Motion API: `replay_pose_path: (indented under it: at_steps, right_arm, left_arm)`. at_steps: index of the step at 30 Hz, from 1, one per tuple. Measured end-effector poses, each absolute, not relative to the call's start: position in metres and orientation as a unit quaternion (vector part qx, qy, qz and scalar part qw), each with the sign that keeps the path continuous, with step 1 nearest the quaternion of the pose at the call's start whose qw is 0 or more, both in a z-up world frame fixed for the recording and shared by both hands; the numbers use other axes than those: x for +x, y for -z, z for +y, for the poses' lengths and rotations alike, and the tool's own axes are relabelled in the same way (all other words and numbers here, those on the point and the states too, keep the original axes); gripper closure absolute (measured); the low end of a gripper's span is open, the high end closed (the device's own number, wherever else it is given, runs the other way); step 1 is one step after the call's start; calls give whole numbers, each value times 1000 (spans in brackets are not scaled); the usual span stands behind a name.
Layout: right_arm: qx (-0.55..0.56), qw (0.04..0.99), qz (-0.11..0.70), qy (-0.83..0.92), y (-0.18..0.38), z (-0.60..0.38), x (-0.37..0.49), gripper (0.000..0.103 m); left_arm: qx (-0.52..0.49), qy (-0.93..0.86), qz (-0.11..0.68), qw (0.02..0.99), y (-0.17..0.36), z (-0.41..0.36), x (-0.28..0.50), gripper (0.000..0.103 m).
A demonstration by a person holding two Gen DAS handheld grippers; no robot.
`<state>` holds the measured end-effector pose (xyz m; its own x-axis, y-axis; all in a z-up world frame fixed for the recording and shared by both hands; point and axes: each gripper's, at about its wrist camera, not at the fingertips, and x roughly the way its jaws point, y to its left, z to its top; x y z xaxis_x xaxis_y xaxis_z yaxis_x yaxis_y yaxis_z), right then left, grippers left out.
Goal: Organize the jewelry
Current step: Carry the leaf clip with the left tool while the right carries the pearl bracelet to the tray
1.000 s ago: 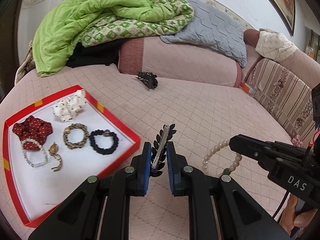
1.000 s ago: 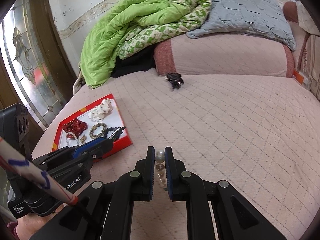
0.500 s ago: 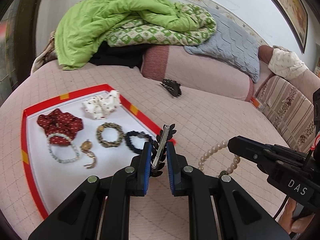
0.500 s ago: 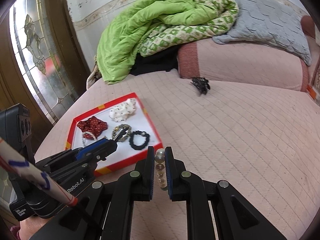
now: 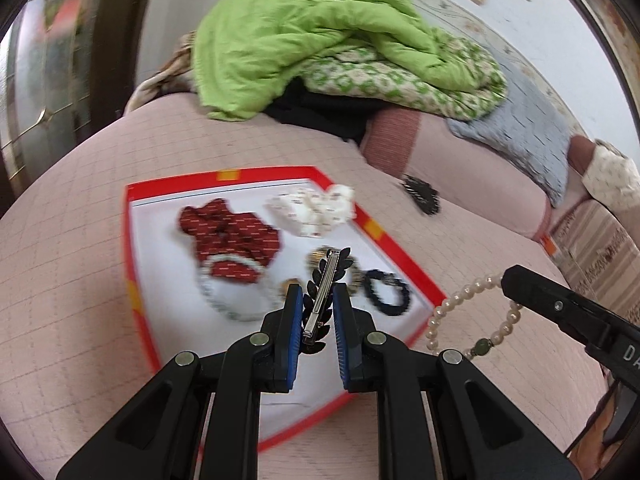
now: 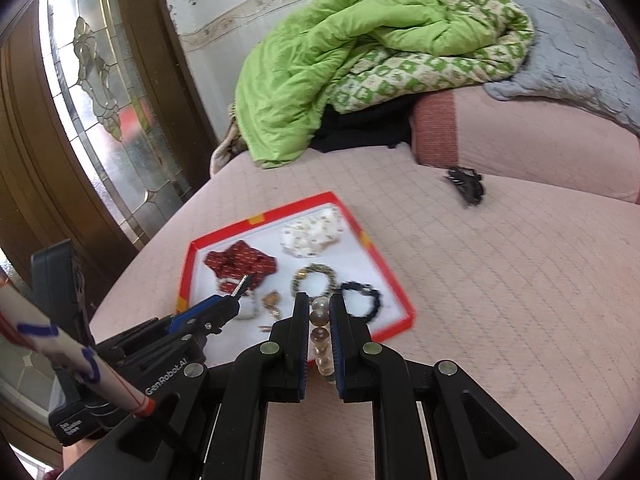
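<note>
My left gripper [image 5: 317, 295] is shut on a black leaf-shaped hair clip [image 5: 325, 280] and holds it above the red-rimmed white tray [image 5: 248, 172]. My right gripper [image 6: 319, 306] is shut on a pearl bracelet [image 6: 320, 334]; the bracelet [image 5: 472, 312] hangs from it to the right of the tray in the left wrist view. The tray [image 6: 384, 256] holds a red scrunchie [image 5: 232, 236], a white scrunchie [image 5: 316, 210], a white bead bracelet [image 5: 232, 304], a bronze bracelet [image 6: 314, 280] and a black bracelet [image 5: 388, 292]. A black claw clip [image 5: 420, 198] lies on the bed beyond the tray.
The pink quilted bed [image 6: 500, 280] carries everything. A green quilt [image 5: 312, 48], a grey pillow [image 5: 516, 132] and a pink bolster [image 6: 520, 136] are piled at the back. A glass-panelled wooden door [image 6: 92, 92] stands to the left.
Both grippers have swung left with their loads. The left gripper with the hair clip has gone from over the bed beside the tray to over the tray. The right gripper is close to the tray's near corner.
</note>
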<state>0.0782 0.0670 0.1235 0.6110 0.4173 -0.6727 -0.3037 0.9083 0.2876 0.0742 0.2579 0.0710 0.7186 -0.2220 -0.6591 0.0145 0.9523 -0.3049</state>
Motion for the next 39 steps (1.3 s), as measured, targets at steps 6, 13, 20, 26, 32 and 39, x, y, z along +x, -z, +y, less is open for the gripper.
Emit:
replay_pose_path:
  at_steps: [6, 13, 20, 26, 32, 39]
  right_arm:
    - [86, 879, 412, -222, -108, 100, 89, 92]
    - [105, 864, 429, -241, -92, 126, 99, 92]
    - [114, 853, 459, -223, -63, 119, 110, 92]
    - [99, 858, 459, -209, -59, 113, 114, 92]
    - [88, 861, 460, -197, -56, 107, 116, 92]
    - [82, 862, 465, -183, -50, 100, 123, 92]
  left_arm:
    - [-146, 31, 392, 908, -58, 283, 74, 88]
    - [-138, 9, 415, 899, -46, 291, 76, 88]
    - [-119, 9, 432, 894, -39, 282, 82, 88]
    - [-113, 7, 441, 890, -34, 278, 84, 88]
    - [-106, 3, 450, 887, -30, 276, 85, 88]
    - [-99, 3, 457, 884, -27, 273, 86, 88]
